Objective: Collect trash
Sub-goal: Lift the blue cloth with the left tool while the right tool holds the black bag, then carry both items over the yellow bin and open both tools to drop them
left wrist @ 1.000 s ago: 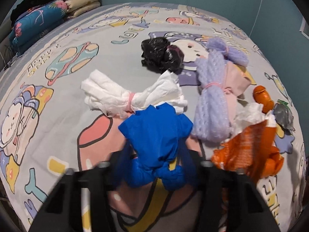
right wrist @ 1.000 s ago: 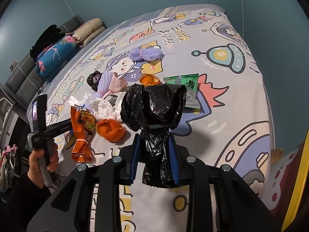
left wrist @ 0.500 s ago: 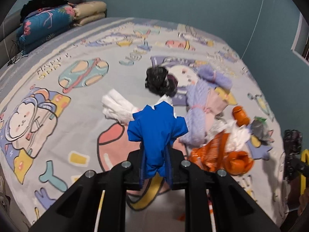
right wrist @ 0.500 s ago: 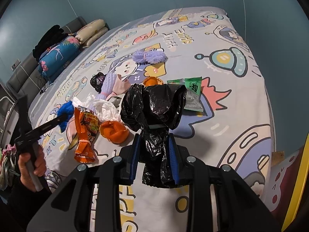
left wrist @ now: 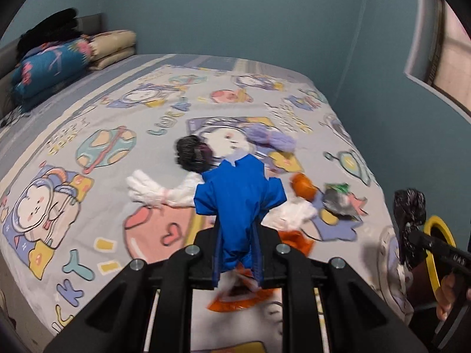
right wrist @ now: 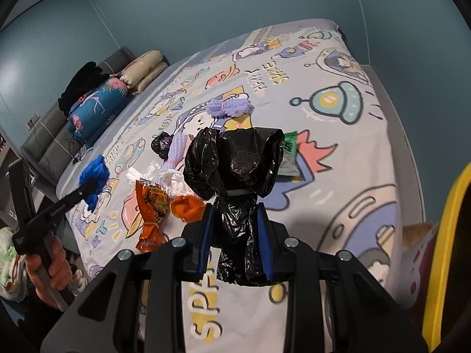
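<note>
While each gripper pinches a tied bag above the bed (left wrist: 88,135), the other trash lies on the sheet.

The left gripper (left wrist: 237,253) is pressed onto the neck of a blue bag (left wrist: 240,203), held clear of the sheet; the right gripper (right wrist: 235,241) clamps a black bag (right wrist: 235,164) by its tied neck, also held up. On the bed lie a white bag (left wrist: 159,191), a small black bag (left wrist: 191,154), a purple bundle (right wrist: 229,107), an orange wrapper (right wrist: 151,206), an orange bag (right wrist: 187,207) just beside it, and a green packet (right wrist: 288,154).
</note>
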`<state>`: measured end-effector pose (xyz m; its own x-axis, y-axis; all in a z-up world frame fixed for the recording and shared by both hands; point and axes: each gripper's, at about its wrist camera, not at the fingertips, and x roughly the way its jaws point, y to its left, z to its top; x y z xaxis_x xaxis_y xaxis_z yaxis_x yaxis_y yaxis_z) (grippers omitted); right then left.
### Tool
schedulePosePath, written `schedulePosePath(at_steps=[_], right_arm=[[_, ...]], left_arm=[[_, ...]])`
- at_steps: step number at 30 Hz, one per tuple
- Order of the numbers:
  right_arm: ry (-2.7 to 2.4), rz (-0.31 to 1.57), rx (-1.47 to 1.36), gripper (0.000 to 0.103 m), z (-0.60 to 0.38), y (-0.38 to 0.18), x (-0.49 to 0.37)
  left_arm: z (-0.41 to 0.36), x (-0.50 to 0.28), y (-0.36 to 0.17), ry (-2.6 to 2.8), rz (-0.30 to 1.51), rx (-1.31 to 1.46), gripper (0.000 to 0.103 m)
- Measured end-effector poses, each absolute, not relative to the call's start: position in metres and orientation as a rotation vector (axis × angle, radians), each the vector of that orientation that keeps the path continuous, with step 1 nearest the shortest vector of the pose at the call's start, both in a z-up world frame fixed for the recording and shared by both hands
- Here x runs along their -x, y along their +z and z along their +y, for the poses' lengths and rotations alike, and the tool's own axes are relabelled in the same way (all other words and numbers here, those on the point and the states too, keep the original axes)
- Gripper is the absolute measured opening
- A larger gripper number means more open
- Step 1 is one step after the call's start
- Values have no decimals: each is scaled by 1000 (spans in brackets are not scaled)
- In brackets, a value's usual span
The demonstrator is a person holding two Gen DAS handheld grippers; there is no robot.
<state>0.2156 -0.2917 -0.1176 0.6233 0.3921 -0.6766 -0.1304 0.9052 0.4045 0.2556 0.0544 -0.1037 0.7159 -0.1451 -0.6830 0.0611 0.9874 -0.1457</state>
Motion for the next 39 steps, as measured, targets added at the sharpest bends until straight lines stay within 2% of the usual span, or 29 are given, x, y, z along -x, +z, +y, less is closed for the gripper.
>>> schedulePosePath(at_steps=[18, 39], right_arm=[[141, 755, -356, 27, -405, -79, -135], [-70, 689, -464, 27, -513, -75, -91]], left_arm=[[-112, -244, -81, -404, 730, -40, 16], [-285, -226, -77, -707, 751, -133, 16]])
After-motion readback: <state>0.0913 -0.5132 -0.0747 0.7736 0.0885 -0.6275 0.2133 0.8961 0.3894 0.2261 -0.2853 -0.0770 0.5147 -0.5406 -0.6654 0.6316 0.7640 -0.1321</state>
